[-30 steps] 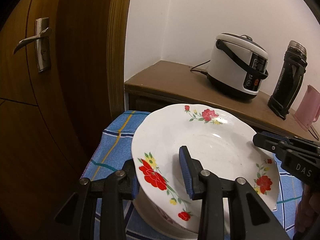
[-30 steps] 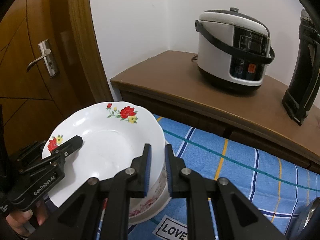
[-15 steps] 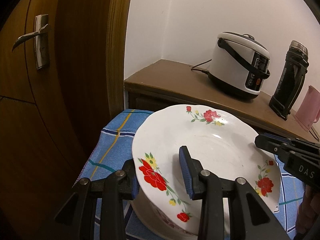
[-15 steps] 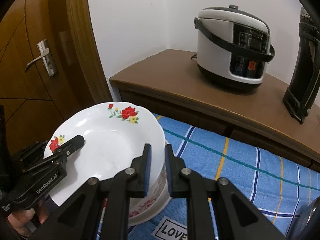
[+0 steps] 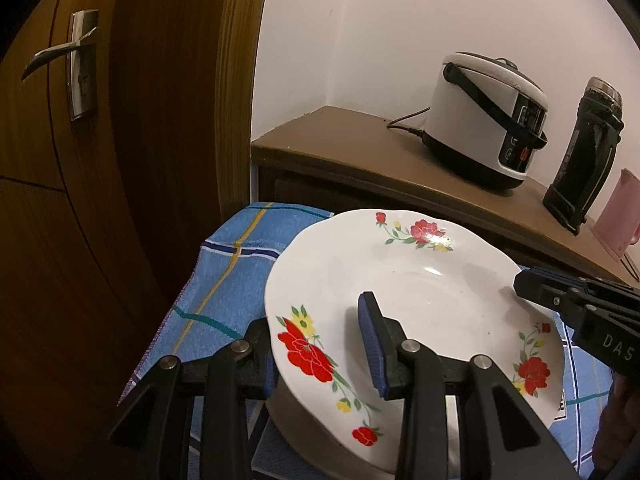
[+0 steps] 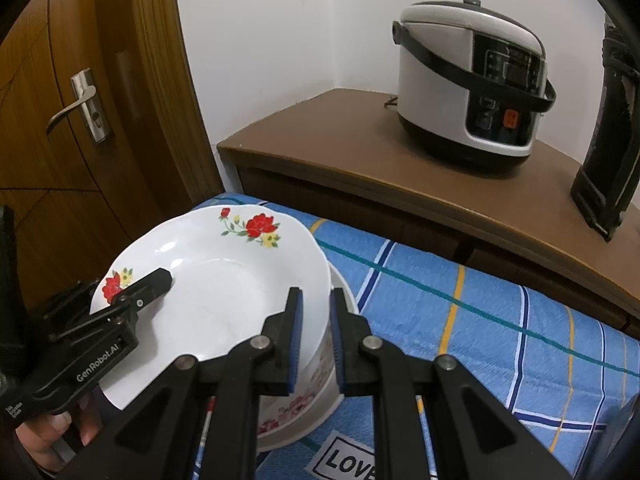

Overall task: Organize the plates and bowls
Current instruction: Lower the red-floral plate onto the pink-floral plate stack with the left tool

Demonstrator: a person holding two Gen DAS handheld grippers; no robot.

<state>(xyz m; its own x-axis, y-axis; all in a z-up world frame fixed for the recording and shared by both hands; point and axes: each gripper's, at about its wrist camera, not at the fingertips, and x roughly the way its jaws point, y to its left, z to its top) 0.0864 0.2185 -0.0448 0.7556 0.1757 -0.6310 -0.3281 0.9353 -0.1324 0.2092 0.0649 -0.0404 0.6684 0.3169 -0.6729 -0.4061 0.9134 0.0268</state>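
Here, glossy round floral plate (image 5: 416, 300) clamped by left gripper (image 5: 320, 356) and right gripper (image 6: 314, 336), over bowl (image 6: 316, 392).

"GenRobot.AI" on left gripper (image 6: 138, 298); "LOVE" on cloth (image 6: 480, 312)

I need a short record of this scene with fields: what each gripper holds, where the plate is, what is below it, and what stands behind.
left gripper: shut on plate rim
right gripper: shut on opposite rim
plate: white, red flowers, tilted, above bowl
bowl: white, floral, on blue checked cloth
behind: rice cooker on brown cabinet
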